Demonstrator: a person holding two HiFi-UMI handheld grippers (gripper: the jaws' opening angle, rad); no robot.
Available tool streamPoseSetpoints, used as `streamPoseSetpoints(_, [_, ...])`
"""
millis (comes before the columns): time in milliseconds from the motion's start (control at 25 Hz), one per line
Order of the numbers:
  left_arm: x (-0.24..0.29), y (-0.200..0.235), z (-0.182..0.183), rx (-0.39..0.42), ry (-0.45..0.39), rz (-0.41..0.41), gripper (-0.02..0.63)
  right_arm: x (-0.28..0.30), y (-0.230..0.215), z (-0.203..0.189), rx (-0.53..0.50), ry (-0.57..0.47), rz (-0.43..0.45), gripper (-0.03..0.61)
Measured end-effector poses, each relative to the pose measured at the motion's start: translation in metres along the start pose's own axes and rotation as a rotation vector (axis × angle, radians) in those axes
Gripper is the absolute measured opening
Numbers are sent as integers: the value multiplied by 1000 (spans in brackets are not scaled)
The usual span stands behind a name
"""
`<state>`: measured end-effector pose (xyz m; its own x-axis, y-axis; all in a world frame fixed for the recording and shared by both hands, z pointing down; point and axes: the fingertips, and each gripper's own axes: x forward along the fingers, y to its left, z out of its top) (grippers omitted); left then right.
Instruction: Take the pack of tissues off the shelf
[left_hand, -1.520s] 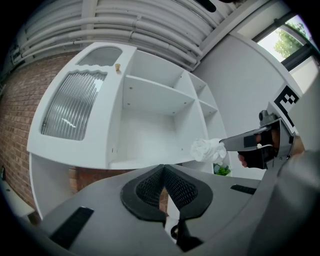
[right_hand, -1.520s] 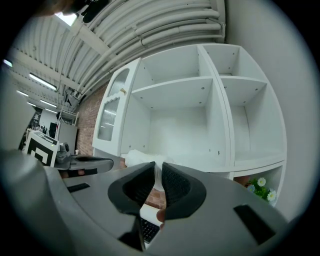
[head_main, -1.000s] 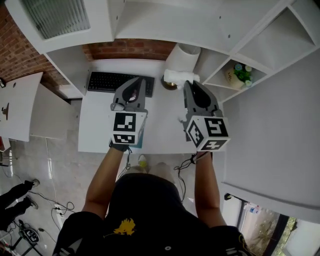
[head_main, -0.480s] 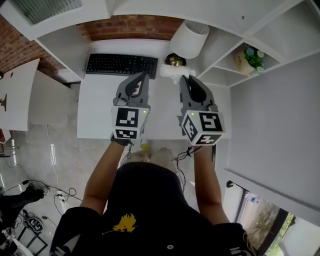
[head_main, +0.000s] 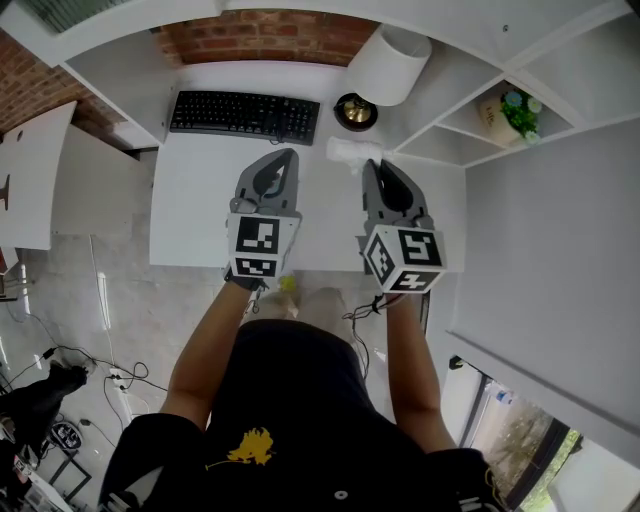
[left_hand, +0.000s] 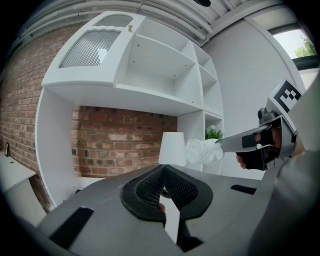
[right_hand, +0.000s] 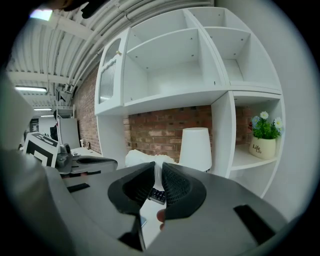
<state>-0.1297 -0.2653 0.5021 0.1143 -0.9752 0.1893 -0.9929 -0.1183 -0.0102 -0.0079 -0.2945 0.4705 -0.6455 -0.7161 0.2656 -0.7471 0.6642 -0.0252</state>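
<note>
The right tongs (head_main: 368, 168) are clamping the pack of tissues (head_main: 345, 152) at their tips, the pack projecting ahead over the bench (head_main: 195, 210). The left tongs (head_main: 289, 158) are hanging just beside it, closed and empty.

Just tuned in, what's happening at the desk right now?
A person holds a gripper in each hand above the white desk. The right gripper is clamped on the pack of tissues, which is off the shelf and in the air over the desk, near the lamp and keyboard. The left gripper is shut and empty beside it.
</note>
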Motion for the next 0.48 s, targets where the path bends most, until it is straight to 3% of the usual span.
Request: streamPoseSetpoints(480, [10, -12, -61, -25, 94, 0, 17, 7, -2, -67, 66, 86, -1, 43])
